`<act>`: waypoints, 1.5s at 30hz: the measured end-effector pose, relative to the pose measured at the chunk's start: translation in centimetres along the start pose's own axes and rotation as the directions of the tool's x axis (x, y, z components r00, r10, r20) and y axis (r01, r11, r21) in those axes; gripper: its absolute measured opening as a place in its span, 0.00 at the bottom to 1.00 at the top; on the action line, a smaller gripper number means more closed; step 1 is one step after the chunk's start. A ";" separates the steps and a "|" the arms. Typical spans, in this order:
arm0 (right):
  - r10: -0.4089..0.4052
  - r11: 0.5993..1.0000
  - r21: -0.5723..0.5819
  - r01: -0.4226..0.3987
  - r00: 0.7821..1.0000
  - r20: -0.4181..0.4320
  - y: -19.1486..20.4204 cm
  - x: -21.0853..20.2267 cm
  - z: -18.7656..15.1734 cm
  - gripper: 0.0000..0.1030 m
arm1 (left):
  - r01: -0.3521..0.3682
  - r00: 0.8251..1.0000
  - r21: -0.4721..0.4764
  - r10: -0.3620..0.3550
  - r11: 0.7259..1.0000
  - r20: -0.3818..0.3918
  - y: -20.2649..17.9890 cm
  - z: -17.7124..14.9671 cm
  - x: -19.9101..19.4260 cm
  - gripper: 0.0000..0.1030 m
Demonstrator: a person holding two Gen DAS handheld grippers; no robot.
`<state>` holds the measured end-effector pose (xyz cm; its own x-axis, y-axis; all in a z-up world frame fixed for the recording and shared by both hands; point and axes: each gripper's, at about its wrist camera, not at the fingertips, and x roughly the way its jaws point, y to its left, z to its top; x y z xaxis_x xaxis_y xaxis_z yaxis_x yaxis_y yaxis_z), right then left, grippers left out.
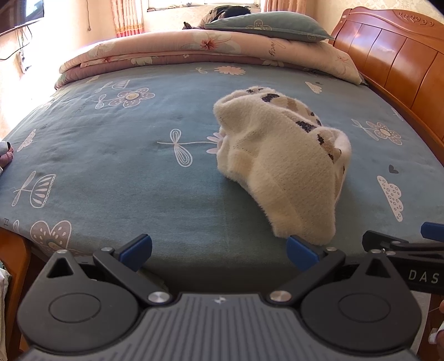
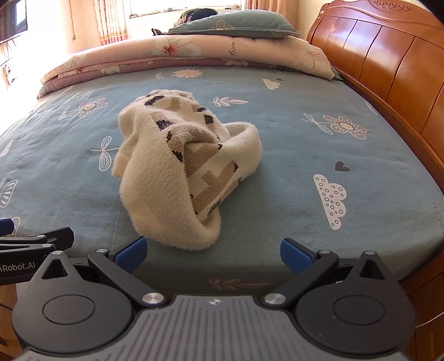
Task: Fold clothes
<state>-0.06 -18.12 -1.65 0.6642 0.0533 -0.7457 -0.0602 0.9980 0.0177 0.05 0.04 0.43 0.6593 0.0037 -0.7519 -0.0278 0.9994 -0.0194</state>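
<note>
A crumpled cream fuzzy knit sweater with brown and navy blocks (image 2: 180,166) lies mid-bed on the blue flowered sheet (image 2: 305,155); likely soft, light, best pinched at its near hem. Left gripper (image 1: 219,251) and right gripper (image 2: 213,251) gape wide, empty.

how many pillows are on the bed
1. A grey-green pillow with a flower print lies on top of the folded pink quilt at the far end of the bed, near the wooden headboard. Others could be hidden behind the quilt.

"DAS" on right tool (image 1: 421,244), "nRobot.AI" on left tool (image 2: 16,266)
</note>
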 end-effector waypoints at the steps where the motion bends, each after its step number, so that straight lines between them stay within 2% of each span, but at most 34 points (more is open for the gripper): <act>1: 0.000 1.000 -0.001 0.000 1.000 -0.001 0.0 0.0 0.0 1.00 | 0.000 1.000 -0.001 0.000 1.000 0.000 0.0 0.0 0.0 1.00; 45: 0.022 1.000 0.018 -0.022 1.000 0.004 -0.2 -0.3 -0.2 1.00 | -0.014 1.000 0.008 0.014 1.000 0.003 -0.6 -0.2 0.1 1.00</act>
<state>-0.42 -18.37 -1.57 0.6658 0.0752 -0.7424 -0.0616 0.9971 0.0457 0.03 -0.53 0.25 0.6609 0.0177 -0.7503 -0.0307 0.9995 -0.0035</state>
